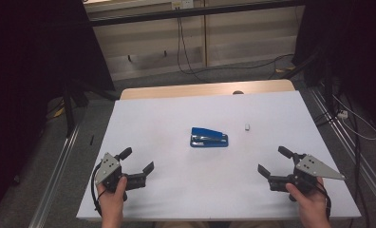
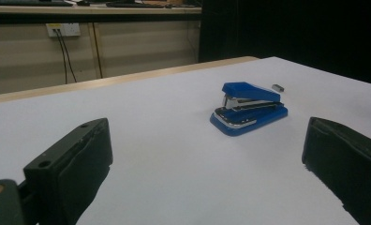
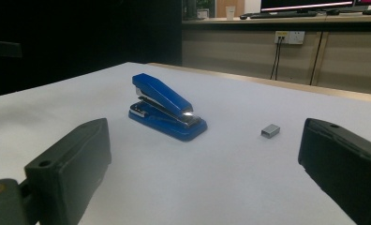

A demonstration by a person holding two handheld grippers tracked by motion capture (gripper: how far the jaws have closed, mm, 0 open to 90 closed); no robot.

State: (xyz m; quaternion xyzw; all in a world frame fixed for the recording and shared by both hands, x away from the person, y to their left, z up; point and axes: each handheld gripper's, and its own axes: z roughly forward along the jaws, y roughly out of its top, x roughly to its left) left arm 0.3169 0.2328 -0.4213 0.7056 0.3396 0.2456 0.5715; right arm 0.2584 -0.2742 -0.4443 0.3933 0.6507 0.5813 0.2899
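A blue stapler (image 1: 209, 137) lies near the middle of the white table (image 1: 176, 190), its top arm raised at one end; I also see the stapler (image 2: 249, 108) in the left gripper view and the stapler (image 3: 165, 107) in the right gripper view. A small grey block of staples (image 1: 247, 127) (image 3: 270, 131) (image 2: 278, 87) sits a little right of it. My left gripper (image 1: 138, 161) rests open near the front left, held by a hand. My right gripper (image 1: 274, 162) rests open near the front right. Nothing is between either pair of jaws.
Beyond the table's far wooden edge (image 1: 205, 89) is a grey floor with cables (image 1: 186, 61) and a beige wall. Metal rails (image 1: 58, 166) run along both sides of the table. Dark curtains (image 1: 34, 47) flank it.
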